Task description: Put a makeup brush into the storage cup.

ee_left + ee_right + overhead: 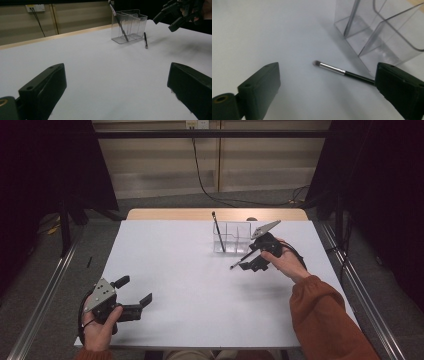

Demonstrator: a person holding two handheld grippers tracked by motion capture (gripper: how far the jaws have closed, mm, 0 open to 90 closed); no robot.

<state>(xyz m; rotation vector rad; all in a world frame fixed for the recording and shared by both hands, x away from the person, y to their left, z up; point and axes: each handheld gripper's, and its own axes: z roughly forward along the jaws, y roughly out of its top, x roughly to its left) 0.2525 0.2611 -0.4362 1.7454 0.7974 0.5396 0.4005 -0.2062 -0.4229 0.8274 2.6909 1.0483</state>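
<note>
We see a clear organizer (232,237) holding one leaning brush (218,231); another brush (342,72) lies on the white table (190,285). Both the left gripper (136,292) and the right gripper (250,260) stand wide, holding nothing.

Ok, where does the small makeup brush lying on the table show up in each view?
High view: the brush lies right of centre, just below the clear organizer, under the right tongs.
Left gripper view: upper right, on the table just right of the organizer.
Right gripper view: centre, bristles pointing left, handle running behind the right-hand jaw.
Shared landmark: the clear organizer, with another brush leaning inside it.
</note>
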